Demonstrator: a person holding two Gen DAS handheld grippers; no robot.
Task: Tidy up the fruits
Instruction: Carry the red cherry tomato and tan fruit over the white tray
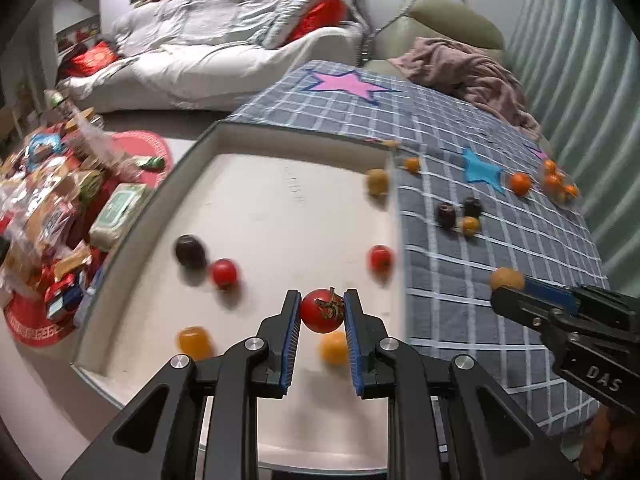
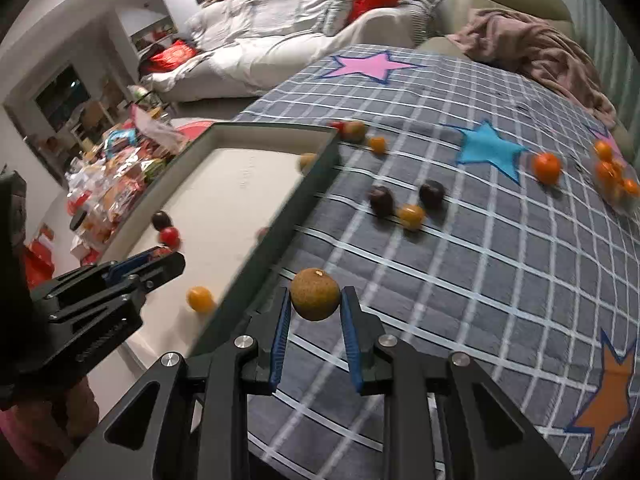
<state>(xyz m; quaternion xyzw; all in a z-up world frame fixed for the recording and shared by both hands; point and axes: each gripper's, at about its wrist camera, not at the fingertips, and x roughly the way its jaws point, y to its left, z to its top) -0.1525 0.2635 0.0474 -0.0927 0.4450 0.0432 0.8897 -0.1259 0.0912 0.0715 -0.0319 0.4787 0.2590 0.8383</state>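
My left gripper (image 1: pixel 322 307) is shut on a red tomato (image 1: pixel 322 311) with a dried stem, held above the white tray (image 1: pixel 256 200). The tray holds two more red tomatoes (image 1: pixel 224 273), a dark plum (image 1: pixel 190 251), two orange fruits (image 1: pixel 334 348) and a brown fruit (image 1: pixel 377 181). My right gripper (image 2: pixel 315 300) is shut on a brown round fruit (image 2: pixel 315 294) above the checked cloth (image 2: pixel 480 280), just right of the tray's wall (image 2: pixel 280 236). Loose on the cloth lie two dark plums (image 2: pixel 381 199), small orange fruits (image 2: pixel 411 216) and a bigger orange (image 2: pixel 546 167).
A clear bag of small oranges (image 2: pixel 616 178) sits at the cloth's right edge. Snack packets (image 1: pixel 52 208) crowd a red mat left of the tray. A white sofa (image 1: pixel 208 40) and a pink blanket (image 1: pixel 472 68) lie beyond. The right gripper's body (image 1: pixel 572 320) shows in the left wrist view.
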